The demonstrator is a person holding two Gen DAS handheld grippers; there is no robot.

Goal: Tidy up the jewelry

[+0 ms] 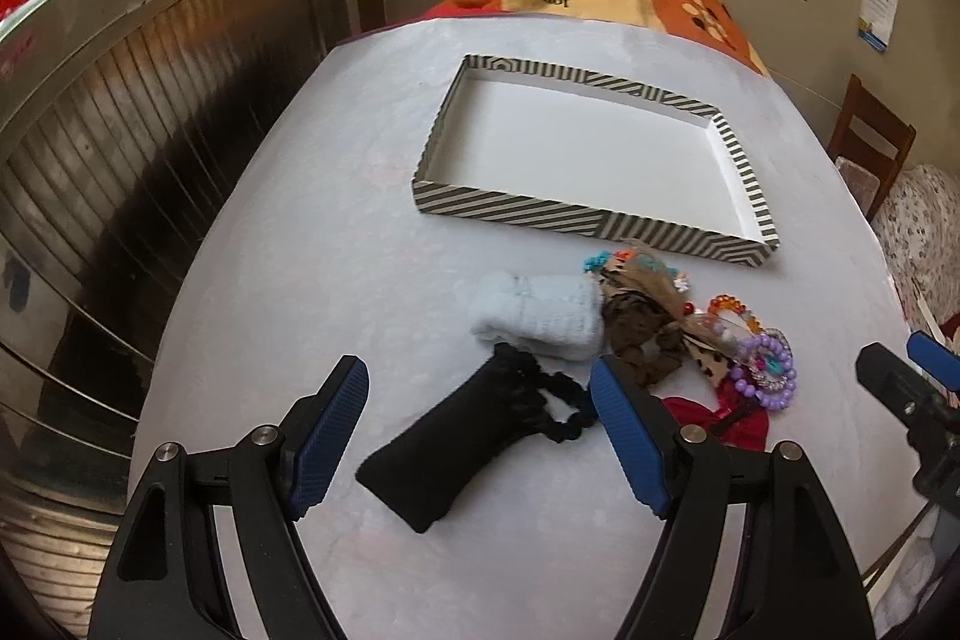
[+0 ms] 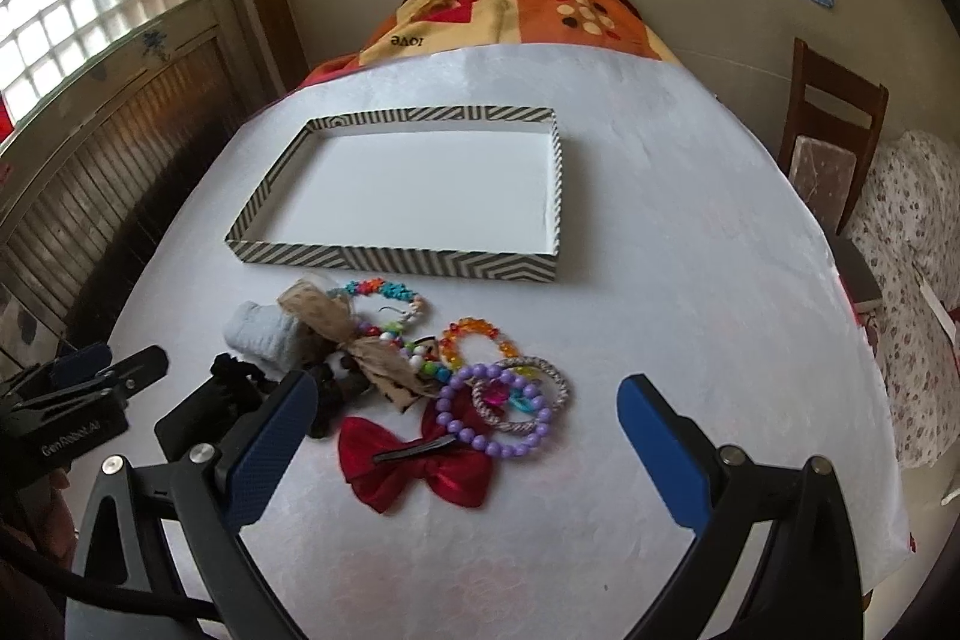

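A striped shallow box point(image 1: 516, 211) point(image 2: 300, 259) with a white, bare floor lies on the white table. In front of it sits a heap of accessories: a black pouch point(image 1: 456, 451), a pale blue knitted band point(image 1: 540, 316) point(image 2: 264, 334), a brown bow point(image 2: 336, 325), a purple bead bracelet point(image 1: 774, 376) point(image 2: 510, 445), an orange bead bracelet point(image 2: 474, 334) and a red bow clip point(image 2: 414, 466). My left gripper point(image 1: 480, 388) is open above the black pouch. My right gripper point(image 2: 468, 406) hangs open over the red bow and bracelets.
A patterned orange blanket point(image 2: 510, 10) covers the far end of the table. A wooden chair point(image 2: 834, 130) and a floral cushion point(image 2: 912, 280) stand to the right. A window and slatted panel point(image 1: 120, 130) line the left wall.
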